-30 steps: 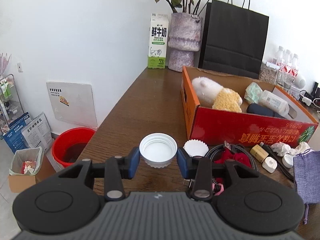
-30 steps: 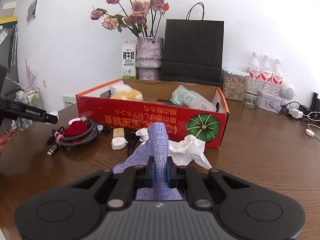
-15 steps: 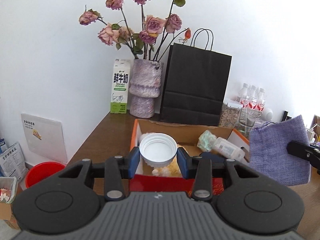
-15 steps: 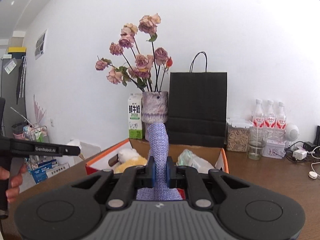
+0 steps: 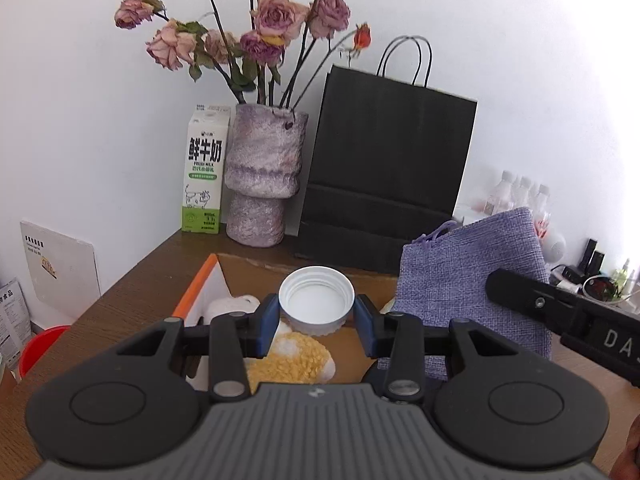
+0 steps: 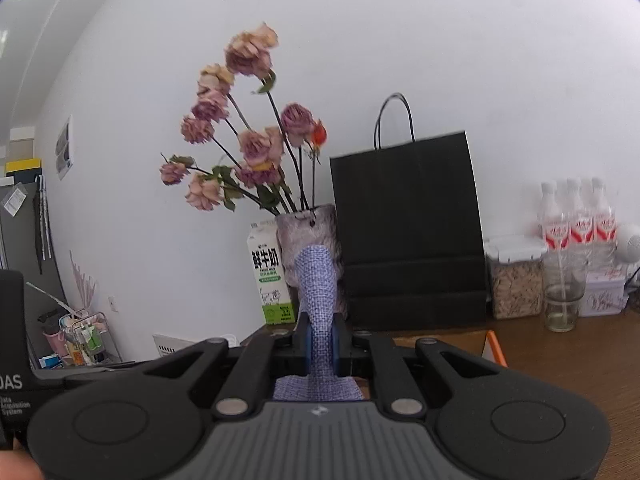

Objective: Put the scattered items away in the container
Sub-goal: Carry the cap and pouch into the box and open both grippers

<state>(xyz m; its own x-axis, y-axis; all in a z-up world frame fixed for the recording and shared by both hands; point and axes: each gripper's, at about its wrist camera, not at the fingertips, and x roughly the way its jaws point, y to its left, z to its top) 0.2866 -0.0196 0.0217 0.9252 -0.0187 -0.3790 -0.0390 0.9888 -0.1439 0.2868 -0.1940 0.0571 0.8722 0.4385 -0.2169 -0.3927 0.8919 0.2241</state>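
Both jaws grip: left gripper [image 5: 316,322] holds a white cap [image 5: 316,304] above the cardboard box [image 5: 192,300]; only its view shows the yellow plush [image 5: 290,360] inside. Right gripper [image 6: 321,346] pinches the purple pouch [image 6: 318,308].

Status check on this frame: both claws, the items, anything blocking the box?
Left claw shut on white lid, above the open box. Right claw shut on purple pouch, also raised. Box already holds plush toys; drop path looks clear.

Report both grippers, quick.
Left gripper: shut on the white cap.
Right gripper: shut on the purple pouch.
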